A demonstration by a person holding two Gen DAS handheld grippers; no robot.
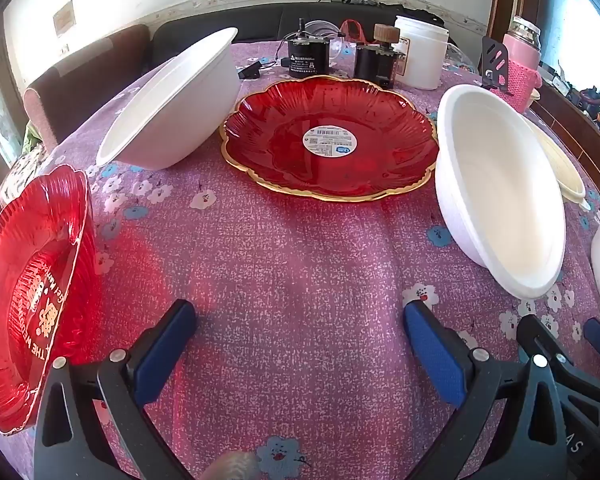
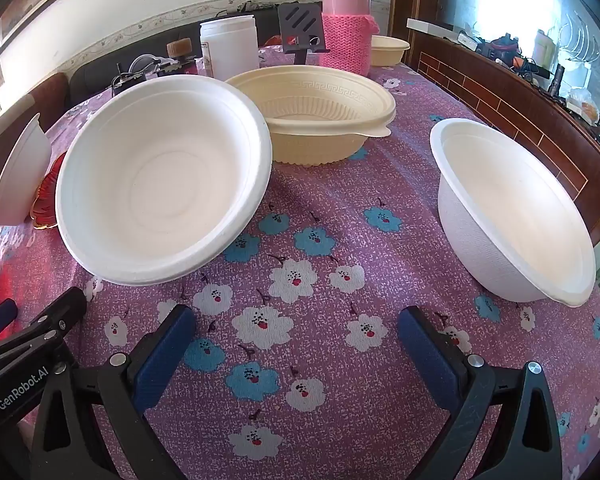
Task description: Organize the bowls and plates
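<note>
In the left wrist view a gold-rimmed red plate [image 1: 332,136] lies ahead at centre, a second red plate [image 1: 32,280] at the left edge, and white bowls at far left [image 1: 176,100] and right [image 1: 496,184]. My left gripper [image 1: 300,340] is open and empty above the cloth. In the right wrist view one white bowl [image 2: 160,176] sits left, another [image 2: 512,208] right, and a cream bowl [image 2: 316,116] behind. My right gripper [image 2: 296,340] is open and empty between the white bowls.
The table wears a purple flowered cloth [image 2: 300,280]. At the back stand a white jar [image 1: 420,56], dark motor parts [image 1: 308,56], a pink knit-covered flask [image 2: 346,20], a black stand [image 2: 300,28] and a small cream bowl [image 2: 388,50]. A wooden ledge [image 2: 520,112] borders the right.
</note>
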